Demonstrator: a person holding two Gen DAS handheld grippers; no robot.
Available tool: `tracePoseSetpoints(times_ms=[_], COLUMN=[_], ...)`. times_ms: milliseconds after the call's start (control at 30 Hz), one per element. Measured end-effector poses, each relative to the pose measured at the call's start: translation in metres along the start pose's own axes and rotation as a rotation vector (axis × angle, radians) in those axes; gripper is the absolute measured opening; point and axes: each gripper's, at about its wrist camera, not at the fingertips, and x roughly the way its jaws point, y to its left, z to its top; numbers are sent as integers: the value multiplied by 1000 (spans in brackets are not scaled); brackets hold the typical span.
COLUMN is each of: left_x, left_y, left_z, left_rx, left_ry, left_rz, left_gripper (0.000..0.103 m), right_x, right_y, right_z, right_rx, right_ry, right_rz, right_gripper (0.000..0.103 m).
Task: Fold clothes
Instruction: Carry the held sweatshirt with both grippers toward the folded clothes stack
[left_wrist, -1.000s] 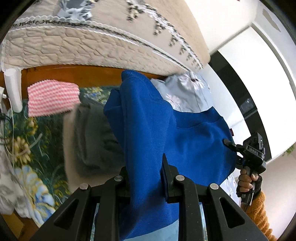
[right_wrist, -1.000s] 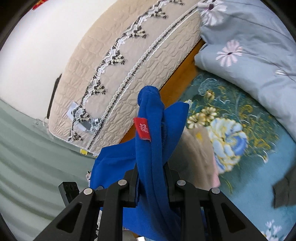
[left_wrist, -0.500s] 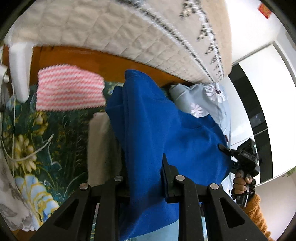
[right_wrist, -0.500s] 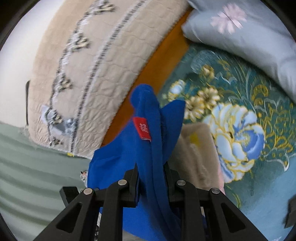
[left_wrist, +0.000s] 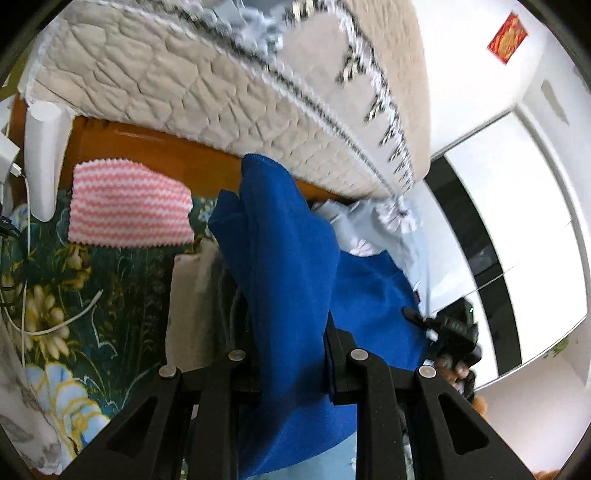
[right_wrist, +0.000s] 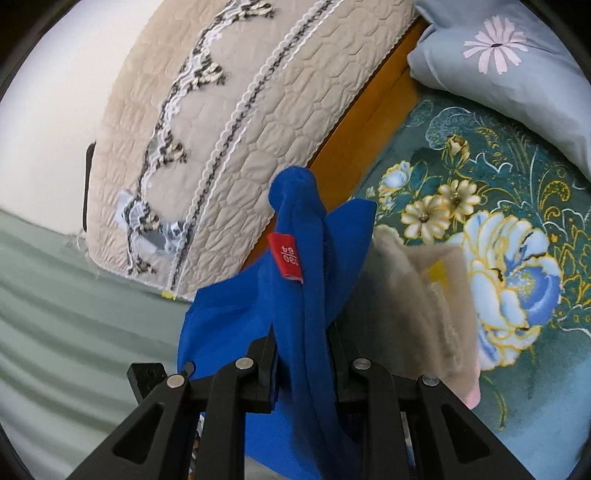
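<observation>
- The left claw (left_wrist: 291, 354) is clenched on a thick bunch of the blue sweatshirt (left_wrist: 288, 258); cloth fills the gap between its jaws and rises in a soft peak ahead of them.
- The right claw (right_wrist: 303, 362) is likewise clamped on a gathered fold of the same garment, just below the red size tag (right_wrist: 288, 258) sewn at what looks like the neck seam.
- The sweatshirt hangs between the two claws above the bed, in front of the quilted beige headboard (left_wrist: 229, 96), over the floral bedspread (right_wrist: 498, 229) and partly over a beige folded garment (right_wrist: 417, 302) lying there.
- Nearby on the bed lie a pink-and-white zigzag knit (left_wrist: 129, 206) and a grey-blue flowered pillow (right_wrist: 509, 66), both clear of the blue cloth.
- In the left view the other hand (left_wrist: 454, 369) shows at the far edge of the blue cloth, holding its tool.
- Handling, as I judge it: a thick, limp knit, light but bulky. It will sag and bunch wherever unsupported, and will not slip easily from a firm pinch.
- Best holds are seams and edges: shoulder or neck line, and the hem corners. A pinch in mid-panel would only gather a lump and spoil a flat fold.
- Risk: the hanging part may drag over the beige garment and disturb it.
</observation>
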Motion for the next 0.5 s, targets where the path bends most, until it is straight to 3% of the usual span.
tracePoseSetpoints(times_ms=[133, 300, 500], left_x=[14, 31, 35], left_y=[31, 53, 30], left_z=[-15, -33, -24], left_rx=[-79, -177, -110], left_ry=[59, 64, 62], left_rz=[60, 36, -4], left_gripper=[22, 22, 22], right_x=[11, 5, -3], right_y=[-29, -43, -43], right_z=[-8, -3, 9], right_rx=[87, 124, 108], right_ry=[17, -8, -36], right_rz=[-44, -33, -50], right_gripper=[21, 21, 21])
